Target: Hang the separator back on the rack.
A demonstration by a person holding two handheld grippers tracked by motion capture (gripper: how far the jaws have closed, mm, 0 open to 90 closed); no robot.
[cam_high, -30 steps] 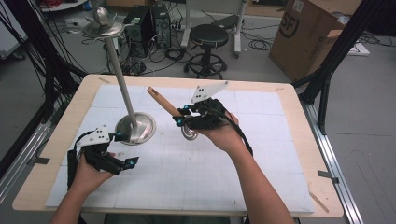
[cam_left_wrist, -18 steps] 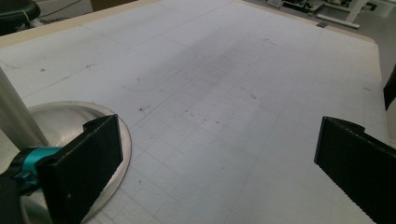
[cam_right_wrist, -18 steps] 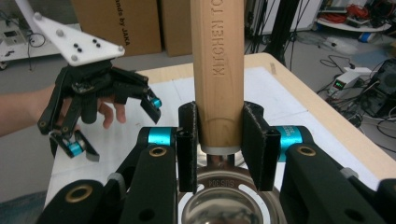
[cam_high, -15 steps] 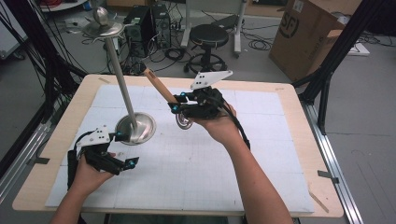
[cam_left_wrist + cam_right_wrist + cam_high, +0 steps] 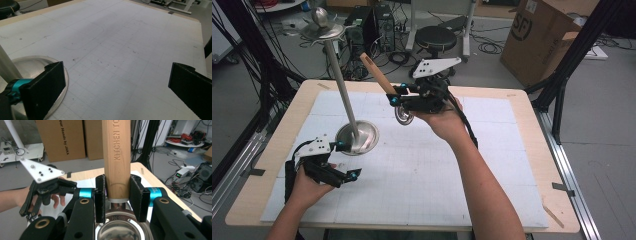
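Note:
My right gripper (image 5: 395,95) (image 5: 117,198) is shut on the wooden handle (image 5: 375,73) (image 5: 116,152) of a kitchen scoop, held in the air above the table's far middle. The handle points up and away to the left, and the scoop's steel bowl (image 5: 403,115) (image 5: 120,228) hangs under the jaws. A tall metal stand rises from a round base (image 5: 360,138) (image 5: 26,65) on the white mat (image 5: 422,165), with a small dish (image 5: 323,29) at its top. My left gripper (image 5: 348,160) (image 5: 117,92) rests open beside that base, nothing between its jaws.
The mat covers most of the wooden table (image 5: 532,150). On the floor beyond the far edge are a cardboard box (image 5: 542,37), a black stool (image 5: 437,36) and cables. A black frame post (image 5: 562,75) stands at the right corner.
My right gripper has risen with the scoop and drifted a little toward the far edge, the handle now standing steeper. The left gripper and the stand have stayed put.

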